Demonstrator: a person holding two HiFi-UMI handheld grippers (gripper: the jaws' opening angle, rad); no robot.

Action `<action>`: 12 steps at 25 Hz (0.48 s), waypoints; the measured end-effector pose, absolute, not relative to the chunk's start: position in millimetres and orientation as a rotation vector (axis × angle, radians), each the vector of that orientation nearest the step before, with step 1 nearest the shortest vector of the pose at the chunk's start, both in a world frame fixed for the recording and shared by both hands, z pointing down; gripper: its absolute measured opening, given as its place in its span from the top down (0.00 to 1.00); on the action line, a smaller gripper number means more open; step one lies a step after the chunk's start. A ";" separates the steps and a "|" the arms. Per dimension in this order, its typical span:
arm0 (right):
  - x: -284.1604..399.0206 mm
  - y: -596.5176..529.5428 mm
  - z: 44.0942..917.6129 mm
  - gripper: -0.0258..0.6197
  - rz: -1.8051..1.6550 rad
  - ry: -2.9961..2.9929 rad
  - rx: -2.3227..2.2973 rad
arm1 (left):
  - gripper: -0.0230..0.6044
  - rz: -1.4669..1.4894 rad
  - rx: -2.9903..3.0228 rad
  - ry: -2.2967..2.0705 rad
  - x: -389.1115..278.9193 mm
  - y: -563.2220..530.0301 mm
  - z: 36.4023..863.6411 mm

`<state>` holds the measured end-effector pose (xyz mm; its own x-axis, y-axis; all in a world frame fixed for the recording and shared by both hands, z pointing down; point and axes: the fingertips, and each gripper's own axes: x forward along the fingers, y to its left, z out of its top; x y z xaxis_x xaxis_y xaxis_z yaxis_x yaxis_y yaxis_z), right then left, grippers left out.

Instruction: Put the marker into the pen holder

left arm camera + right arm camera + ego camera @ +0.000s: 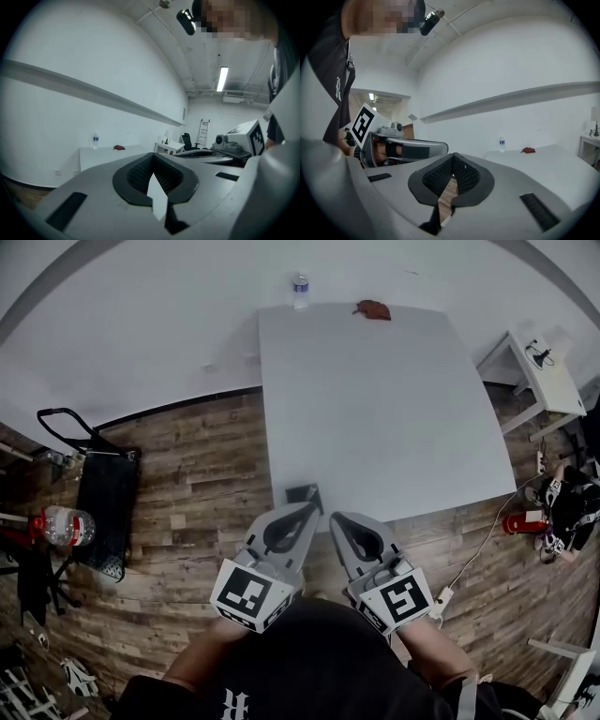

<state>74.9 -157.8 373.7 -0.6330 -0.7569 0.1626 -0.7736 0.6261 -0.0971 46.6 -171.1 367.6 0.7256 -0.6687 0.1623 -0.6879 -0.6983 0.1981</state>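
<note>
We held the left gripper [307, 509] and right gripper [337, 519] with jaws together, empty, at the table's [384, 418] 6 o'clock edge. No view showed the marker or pen holder. We judged the task unstarted: pickup and insertion remained.

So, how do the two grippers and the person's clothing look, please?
Both the left gripper and the right gripper have smooth grey shells, black textured pads and a white cube with black square markers. The person wears a black shirt with white print.

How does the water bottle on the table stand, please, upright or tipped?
Upright: the water bottle stands cap-up at the table's far edge.
</note>
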 end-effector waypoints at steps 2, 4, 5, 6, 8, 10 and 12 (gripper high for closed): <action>79.6 -150.4 371.3 0.94 0.232 -2.742 1.294 | 0.95 0.113 2.691 -1.077 51.2 -162.2 366.0; 84.4 -143.4 369.4 0.94 0.228 -2.746 1.296 | 0.95 0.117 2.693 -1.079 55.5 -153.5 365.0; 86.3 -140.1 368.2 0.94 0.224 -2.749 1.297 | 0.95 0.117 2.695 -1.083 57.1 -149.5 364.0; 87.7 -137.1 367.1 0.94 0.219 -2.753 1.297 | 0.95 0.115 2.699 -1.087 58.4 -146.1 362.8; 89.9 -132.0 365.6 0.94 0.207 -2.758 1.297 | 0.95 0.113 2.706 -1.095 60.5 -140.4 361.1; 91.7 -127.3 364.2 0.94 0.197 -2.764 1.299 | 0.95 0.112 2.713 -1.098 62.4 -135.3 359.8; 93.1 -123.1 363.0 0.94 0.187 -2.767 1.300 | 0.95 0.111 2.718 -1.101 63.7 -130.5 358.5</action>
